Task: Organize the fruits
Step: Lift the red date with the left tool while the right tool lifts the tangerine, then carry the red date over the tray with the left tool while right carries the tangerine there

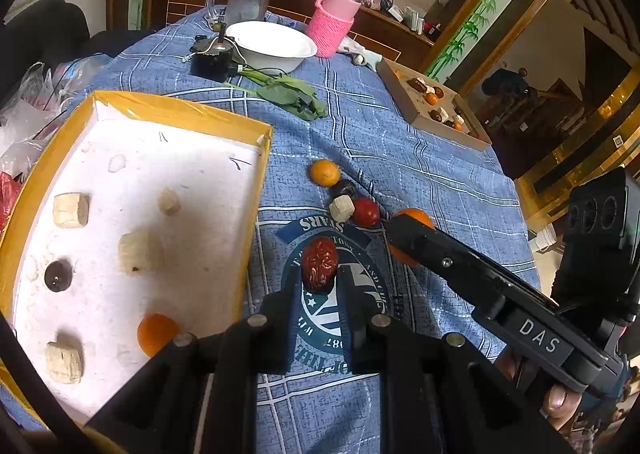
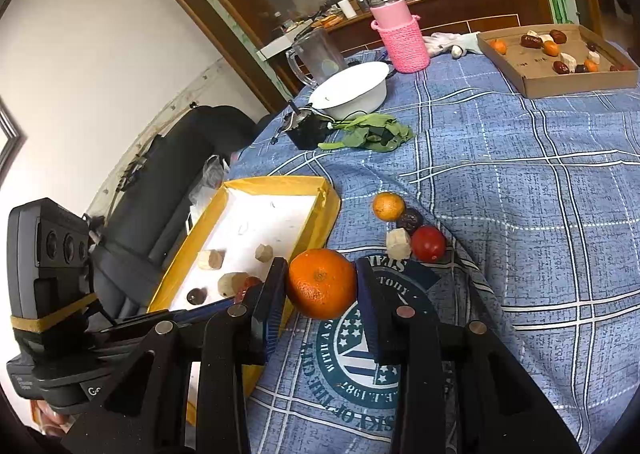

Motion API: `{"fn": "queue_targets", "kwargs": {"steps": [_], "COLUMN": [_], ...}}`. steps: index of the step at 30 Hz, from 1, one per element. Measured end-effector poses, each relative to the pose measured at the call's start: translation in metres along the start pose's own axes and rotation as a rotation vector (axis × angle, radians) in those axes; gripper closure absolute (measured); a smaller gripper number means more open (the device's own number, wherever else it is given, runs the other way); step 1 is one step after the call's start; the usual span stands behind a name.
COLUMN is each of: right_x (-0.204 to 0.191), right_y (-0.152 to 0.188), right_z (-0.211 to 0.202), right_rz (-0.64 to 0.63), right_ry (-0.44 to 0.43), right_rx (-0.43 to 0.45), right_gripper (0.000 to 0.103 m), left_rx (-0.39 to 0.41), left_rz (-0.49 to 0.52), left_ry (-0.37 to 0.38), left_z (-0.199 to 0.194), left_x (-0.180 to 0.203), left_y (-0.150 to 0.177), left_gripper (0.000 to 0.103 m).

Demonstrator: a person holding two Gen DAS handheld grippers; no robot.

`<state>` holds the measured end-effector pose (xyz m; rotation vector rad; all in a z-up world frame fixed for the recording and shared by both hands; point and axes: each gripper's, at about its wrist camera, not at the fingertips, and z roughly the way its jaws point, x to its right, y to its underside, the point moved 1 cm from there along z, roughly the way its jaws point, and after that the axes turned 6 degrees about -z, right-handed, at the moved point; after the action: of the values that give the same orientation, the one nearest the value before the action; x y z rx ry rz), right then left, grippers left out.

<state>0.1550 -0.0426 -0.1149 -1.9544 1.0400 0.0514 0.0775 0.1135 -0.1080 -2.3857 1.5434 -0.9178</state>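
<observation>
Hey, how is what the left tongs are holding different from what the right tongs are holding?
The left tongs hold a red date; the right tongs hold an orange mandarin.
The date is wrinkled and dark red, the mandarin smooth-dimpled and bright orange.
The date is oval and looks smaller; the mandarin is round and fills the gap between its fingers.
Both are clamped near the fingertips, above the blue tablecloth beside the yellow box.

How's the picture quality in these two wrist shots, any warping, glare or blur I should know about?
Left wrist: strong fisheye bending with dark corners; the white floor of the yellow tray looks slightly washed out; the red date in the left gripper is sharp. Right wrist: same curved edges; the orange in the right gripper is crisp, the far cardboard box softer.
</observation>
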Motion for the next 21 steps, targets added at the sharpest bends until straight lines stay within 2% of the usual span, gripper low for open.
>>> {"fn": "queue_targets", "kwargs": {"steps": [14, 21], "right_x": [-0.013, -0.020], "right_y": [0.003, -0.001], "right_z": [0.005, 0.016], "right_rz": [-0.008, -0.029], "right_ry": [0.003, -0.005], "right_rx": [-0.010, -0.026], "right_gripper": [0.071, 0.071], "left_rx": [0.016, 0.039], "left_rz": [-0.013, -0.051], "left_ry": [-0.005, -0.013], "left_z": [-0.008, -0.017], "left_x": [-0.010, -0.028], "left_y": [0.000, -0.004], "left_gripper": [0.084, 0.084]}}
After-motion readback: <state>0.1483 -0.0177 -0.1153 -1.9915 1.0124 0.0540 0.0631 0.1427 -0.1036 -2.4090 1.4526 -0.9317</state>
